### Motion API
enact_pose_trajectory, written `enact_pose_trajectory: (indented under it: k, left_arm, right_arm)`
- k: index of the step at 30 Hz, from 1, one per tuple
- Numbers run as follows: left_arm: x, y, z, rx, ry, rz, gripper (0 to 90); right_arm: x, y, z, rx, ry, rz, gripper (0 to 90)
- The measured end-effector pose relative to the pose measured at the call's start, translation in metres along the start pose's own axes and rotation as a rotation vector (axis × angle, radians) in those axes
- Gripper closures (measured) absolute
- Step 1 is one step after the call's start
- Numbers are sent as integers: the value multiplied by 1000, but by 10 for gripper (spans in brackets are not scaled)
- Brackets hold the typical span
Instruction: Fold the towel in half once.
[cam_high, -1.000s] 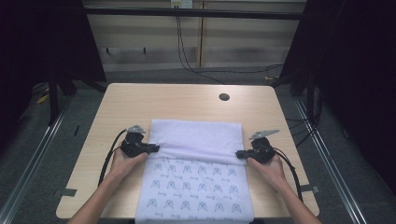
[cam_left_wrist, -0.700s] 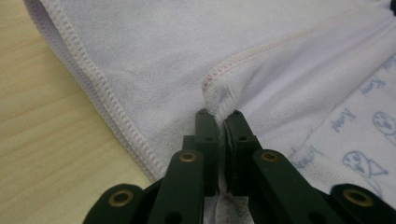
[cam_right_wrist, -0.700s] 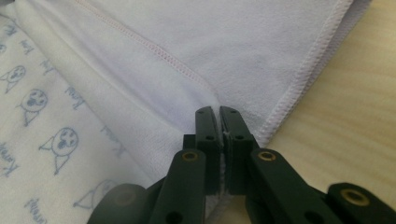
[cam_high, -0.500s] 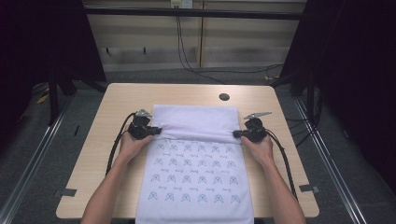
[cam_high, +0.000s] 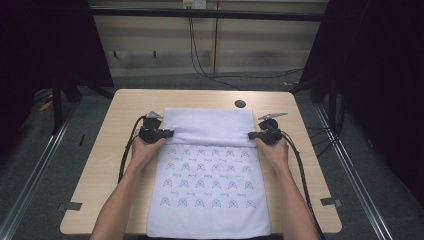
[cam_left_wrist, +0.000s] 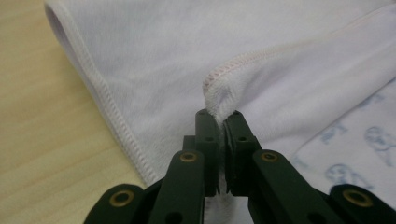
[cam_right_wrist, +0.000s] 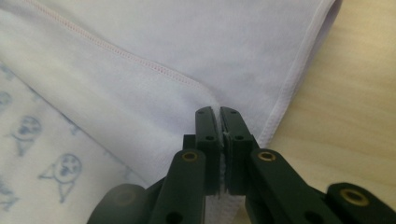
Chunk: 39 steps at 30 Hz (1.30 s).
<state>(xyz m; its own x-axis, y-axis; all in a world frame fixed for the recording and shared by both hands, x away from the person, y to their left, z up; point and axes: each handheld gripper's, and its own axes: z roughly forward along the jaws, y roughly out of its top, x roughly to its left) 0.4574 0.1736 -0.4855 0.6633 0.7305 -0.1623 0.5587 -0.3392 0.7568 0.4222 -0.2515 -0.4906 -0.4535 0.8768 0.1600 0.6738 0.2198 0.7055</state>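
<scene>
Left tool (cam_high: 167, 133) and right tool (cam_high: 252, 135), each clamped on a folded-over corner of the towel (cam_high: 207, 195) between them.

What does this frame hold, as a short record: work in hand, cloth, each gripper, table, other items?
work in hand: folding a towel
towel: white, printed side up, far part folded back showing plain side; near end hangs over the table edge
left gripper: shut on the towel's stitched edge
right gripper: shut on the towel's opposite edge
table: light wood
other items: small dark round disc near the far edge
</scene>
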Motion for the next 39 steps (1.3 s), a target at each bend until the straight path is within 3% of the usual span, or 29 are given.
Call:
enact_pose_trajectory:
  k: [2,4,6,7,8,10,14,17,18,24,27,29,31,32,33,39]
  left_arm:
    - [0,8,-14,-42,-23,-3,860]
    - [1,15,-28,-105,-62,-31,859]
    - [-3,24,-48,-150,-84,-18,858]
    - [-3,24,-48,-150,-84,-18,857]
    - [-8,29,-63,-178,-89,5,857]
    - [-13,29,-79,-210,-114,9,856]
    - [-28,27,-105,-231,-127,69,856]
    - [-32,28,-117,-249,-152,60,857]
    - [-38,31,-134,-266,-155,73,857]
    - [-59,36,-181,-322,-191,140,856]
    - [-65,32,-192,-319,-189,165,854]
    - [-73,15,-199,-301,-204,177,853]
    - [-77,0,-194,-263,-232,168,854]
    - [-77,0,-194,-263,-232,168,854]
    - [-80,-18,-184,-207,-228,175,853]
    - [-85,-71,-163,-133,-298,110,852]
  right_arm:
    - [-4,5,-9,-32,22,17,868]
    - [-9,12,-23,-84,63,33,867]
    - [-8,23,-42,-142,94,15,866]
    - [-6,29,-51,-164,109,9,865]
    - [-3,34,-61,-177,124,4,864]
    - [2,40,-77,-213,138,-37,864]
    - [15,47,-111,-268,166,-87,864]
    - [22,48,-128,-294,185,-107,864]
    - [25,48,-136,-309,204,-114,864]
    - [44,46,-169,-355,248,-161,865]
    - [52,43,-181,-365,254,-185,864]
    - [61,31,-191,-368,275,-206,864]
    - [67,18,-192,-344,284,-221,864]
    - [67,18,-192,-344,284,-221,864]
    - [71,0,-186,-288,285,-231,864]
    - [74,-47,-173,-190,316,-205,863]
